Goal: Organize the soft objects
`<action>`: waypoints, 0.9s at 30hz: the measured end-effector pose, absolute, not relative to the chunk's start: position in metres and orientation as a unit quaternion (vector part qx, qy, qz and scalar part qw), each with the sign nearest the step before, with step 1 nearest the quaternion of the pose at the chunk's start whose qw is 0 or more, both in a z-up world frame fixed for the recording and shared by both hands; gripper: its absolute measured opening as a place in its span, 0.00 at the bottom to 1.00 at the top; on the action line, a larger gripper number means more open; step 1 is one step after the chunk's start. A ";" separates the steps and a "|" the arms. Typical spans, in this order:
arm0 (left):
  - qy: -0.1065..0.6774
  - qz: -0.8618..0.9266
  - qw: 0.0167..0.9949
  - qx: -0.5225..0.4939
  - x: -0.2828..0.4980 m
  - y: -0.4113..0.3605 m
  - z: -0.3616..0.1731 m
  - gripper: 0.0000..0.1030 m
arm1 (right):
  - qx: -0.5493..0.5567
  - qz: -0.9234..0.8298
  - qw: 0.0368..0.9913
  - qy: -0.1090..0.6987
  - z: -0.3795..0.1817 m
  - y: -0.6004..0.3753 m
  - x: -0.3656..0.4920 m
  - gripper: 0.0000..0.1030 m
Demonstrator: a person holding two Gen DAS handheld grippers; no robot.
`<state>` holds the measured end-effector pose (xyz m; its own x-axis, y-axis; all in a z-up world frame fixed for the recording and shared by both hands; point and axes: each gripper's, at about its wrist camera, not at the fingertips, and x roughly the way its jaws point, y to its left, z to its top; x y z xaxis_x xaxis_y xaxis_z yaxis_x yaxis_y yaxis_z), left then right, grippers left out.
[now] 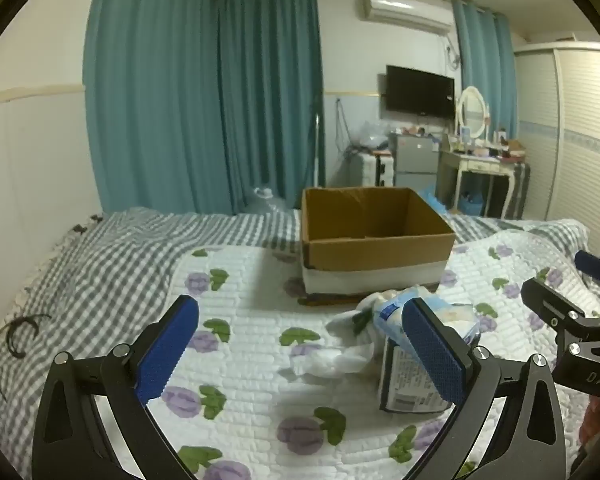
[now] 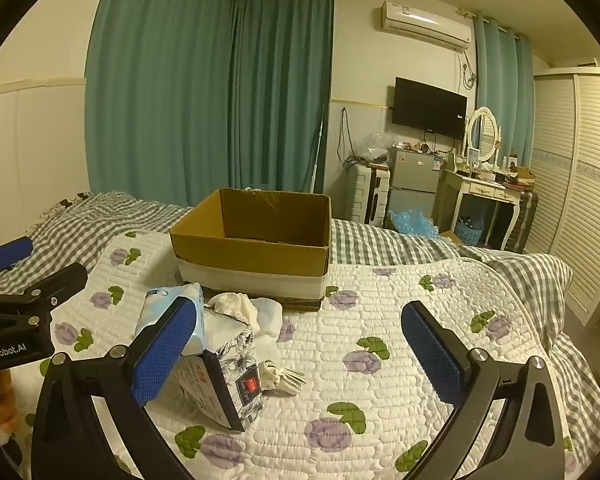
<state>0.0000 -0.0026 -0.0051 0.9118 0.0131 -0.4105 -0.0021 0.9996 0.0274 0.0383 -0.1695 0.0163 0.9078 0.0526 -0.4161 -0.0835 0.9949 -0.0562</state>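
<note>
Bed (image 1: 80,264) with grey-checked sheet fills the left side; a dark curved hair band (image 1: 20,332) lies on it near the left edge. Teal curtains (image 1: 204,92) hang on the far wall behind.

White quilt (image 1: 252,360) with purple flowers covers the near and right part of the bed. Left gripper (image 1: 300,344) hovers low over the quilt, jaws spread wide, nothing between them.

Cardboard box (image 1: 376,240) stands open on the far side of the quilt, its lower band white; inside looks bare as far as can be seen.

Just near of the box, the soft things sit in a small heap: a blue-and-white tissue pack (image 2: 168,312) leaning on top of a patterned tissue box (image 2: 224,384), which is tilted on the quilt. White socks (image 2: 260,314) lie bunched just beyond the tissue box, touching the base of the cardboard box; 1 more rolled white sock (image 2: 282,376) lies just right of the tissue box.

Right gripper (image 2: 300,348) hovers right of the heap, jaws spread, empty; its left pad overlaps the tissue pack in view, contact not clear.

Far right: wall TV (image 2: 428,108), small fridge (image 2: 414,180), dressing table with oval mirror (image 2: 482,134), louvred wardrobe (image 2: 580,184).
</note>
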 end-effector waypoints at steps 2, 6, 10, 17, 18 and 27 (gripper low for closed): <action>0.211 0.004 0.977 0.012 0.001 0.000 -0.005 1.00 | -0.036 0.036 0.976 0.213 0.016 -0.169 0.039 1.00; 0.211 0.004 0.977 0.013 0.001 0.000 -0.005 1.00 | -0.037 0.036 0.975 0.214 0.014 -0.168 0.039 1.00; 0.212 0.005 0.977 0.013 0.001 0.000 -0.005 1.00 | -0.037 0.036 0.975 0.214 0.013 -0.168 0.039 1.00; 0.212 0.005 0.977 0.014 0.001 0.000 -0.005 1.00 | -0.038 0.037 0.975 0.214 0.014 -0.168 0.039 1.00; 0.212 0.005 0.977 0.014 0.001 0.000 -0.005 1.00 | -0.037 0.037 0.975 0.214 0.014 -0.168 0.039 1.00; 0.212 0.004 0.977 0.013 0.001 0.001 -0.005 1.00 | -0.037 0.038 0.975 0.215 0.014 -0.167 0.039 1.00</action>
